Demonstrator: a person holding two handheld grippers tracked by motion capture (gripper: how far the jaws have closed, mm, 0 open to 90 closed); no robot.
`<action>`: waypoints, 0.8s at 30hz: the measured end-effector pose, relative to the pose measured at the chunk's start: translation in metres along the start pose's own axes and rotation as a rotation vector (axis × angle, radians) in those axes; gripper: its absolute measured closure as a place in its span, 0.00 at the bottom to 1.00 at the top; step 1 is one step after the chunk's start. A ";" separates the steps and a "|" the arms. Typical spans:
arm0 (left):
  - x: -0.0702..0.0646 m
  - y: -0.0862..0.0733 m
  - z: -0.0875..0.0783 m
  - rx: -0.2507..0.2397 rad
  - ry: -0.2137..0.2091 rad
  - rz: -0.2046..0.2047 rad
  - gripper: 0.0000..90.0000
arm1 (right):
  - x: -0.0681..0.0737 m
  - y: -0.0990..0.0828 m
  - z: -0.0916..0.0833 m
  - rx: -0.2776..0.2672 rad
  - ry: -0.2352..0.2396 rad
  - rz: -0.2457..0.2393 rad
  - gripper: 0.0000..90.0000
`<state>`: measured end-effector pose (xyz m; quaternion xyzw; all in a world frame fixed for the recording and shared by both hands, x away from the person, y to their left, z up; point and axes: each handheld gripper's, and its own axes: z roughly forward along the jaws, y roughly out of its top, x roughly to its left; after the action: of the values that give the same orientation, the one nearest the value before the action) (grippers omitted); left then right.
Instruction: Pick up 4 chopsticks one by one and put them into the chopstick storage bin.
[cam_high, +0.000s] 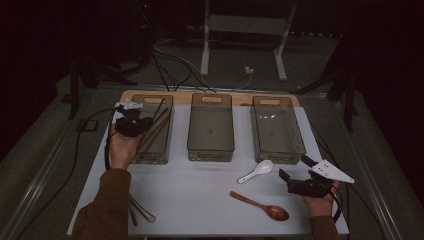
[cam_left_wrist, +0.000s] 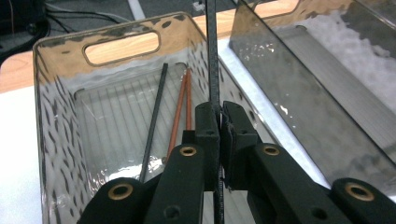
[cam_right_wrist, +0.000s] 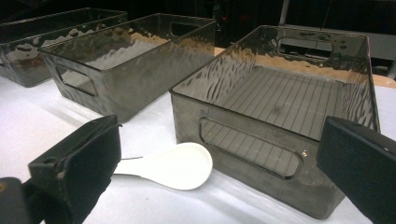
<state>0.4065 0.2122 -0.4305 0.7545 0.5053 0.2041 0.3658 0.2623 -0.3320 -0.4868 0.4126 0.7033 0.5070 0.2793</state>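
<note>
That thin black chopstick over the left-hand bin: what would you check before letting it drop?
1. Left gripper shut on the thin black chopstick: ok.
2. Chopstick above the smoky clear plastic left bin: ok.
3. Bin floor has room beside the black stick and two reddish-brown chopsticks: ok.
4. Right gripper open, apart from the white ceramic spoon: ok.
5. Chopstick's lower end clear of the rim: cannot tell.
</note>
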 end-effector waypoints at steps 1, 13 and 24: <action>0.001 0.000 0.001 0.002 0.002 -0.007 0.97 | 0.000 0.000 0.000 0.000 0.000 0.000 0.00; 0.007 0.004 0.011 0.014 0.023 -0.049 0.97 | -0.001 0.000 0.000 -0.001 0.000 0.000 0.00; 0.011 0.005 0.014 -0.047 0.027 -0.106 0.67 | -0.001 0.000 -0.001 -0.002 -0.001 -0.001 0.00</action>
<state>0.4234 0.2169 -0.4363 0.7151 0.5445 0.2065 0.3866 0.2620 -0.3332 -0.4867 0.4121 0.7029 0.5074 0.2805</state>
